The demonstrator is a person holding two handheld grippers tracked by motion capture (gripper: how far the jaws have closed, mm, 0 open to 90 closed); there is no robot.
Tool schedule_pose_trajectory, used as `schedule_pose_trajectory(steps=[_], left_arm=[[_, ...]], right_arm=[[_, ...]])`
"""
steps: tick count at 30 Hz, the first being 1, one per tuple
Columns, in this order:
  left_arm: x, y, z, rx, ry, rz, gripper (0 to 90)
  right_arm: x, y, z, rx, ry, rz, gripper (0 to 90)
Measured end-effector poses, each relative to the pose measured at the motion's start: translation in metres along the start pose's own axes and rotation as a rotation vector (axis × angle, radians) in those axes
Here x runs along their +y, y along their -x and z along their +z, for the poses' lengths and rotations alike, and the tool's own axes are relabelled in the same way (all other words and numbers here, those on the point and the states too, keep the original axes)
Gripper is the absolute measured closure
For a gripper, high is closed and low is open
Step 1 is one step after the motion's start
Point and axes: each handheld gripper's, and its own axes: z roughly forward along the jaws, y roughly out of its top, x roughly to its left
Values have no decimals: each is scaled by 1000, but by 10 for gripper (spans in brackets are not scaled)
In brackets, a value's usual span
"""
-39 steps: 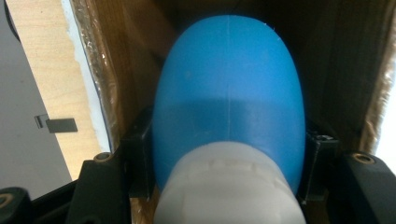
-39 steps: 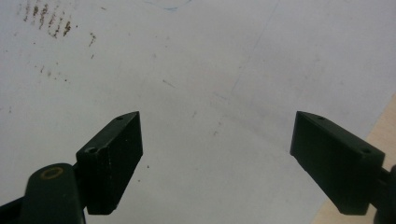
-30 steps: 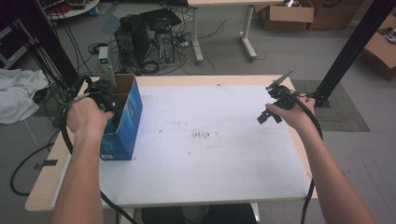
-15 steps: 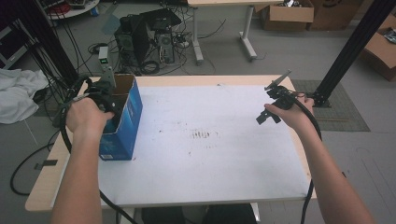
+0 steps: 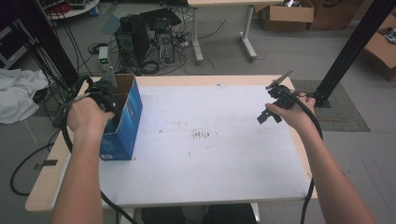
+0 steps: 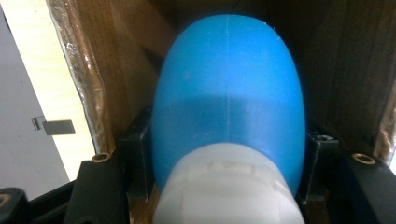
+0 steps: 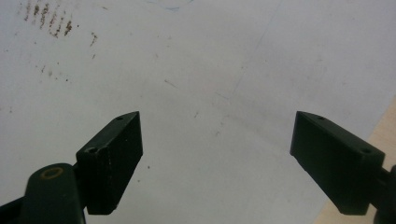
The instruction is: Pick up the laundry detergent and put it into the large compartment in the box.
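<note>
Reaching into the box point(image 5: 123, 116), our left gripper point(image 6: 229, 182) clamps a blue bottle point(image 6: 229, 98), its cap point(image 6: 224, 186) cut off below. Our right gripper point(image 7: 217, 158) gapes wide above the table point(image 7: 196, 70).

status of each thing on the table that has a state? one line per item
blue box: upright at the table's left edge, top open
blue bottle: inside the box, white cap toward the camera, clamped between the jaws
left gripper: at the box's open top, shut on the bottle
right gripper: open, holding nothing, above the white table sheet
</note>
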Motion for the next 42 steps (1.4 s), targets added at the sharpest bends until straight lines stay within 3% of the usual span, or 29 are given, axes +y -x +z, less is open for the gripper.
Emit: schedule_pose_trajectory(steps=[11,20,30,36,42], left_arm=[[0,1,-3,16,1,13,360],[-1,3,-10,26,-1,20,285],[-9,6,-35,55,27,31,244],[-14,11,-56,83,51,69,238],[-19,24,-78,80,98,118,205]], right_arm=[[0,0,0,1,-2,0,170],[0,-1,-2,5,4,-2,170],[-1,-2,-4,7,10,-9,170],[-1,-4,-3,6,5,-1,170],[2,-8,-4,6,4,-7,170]])
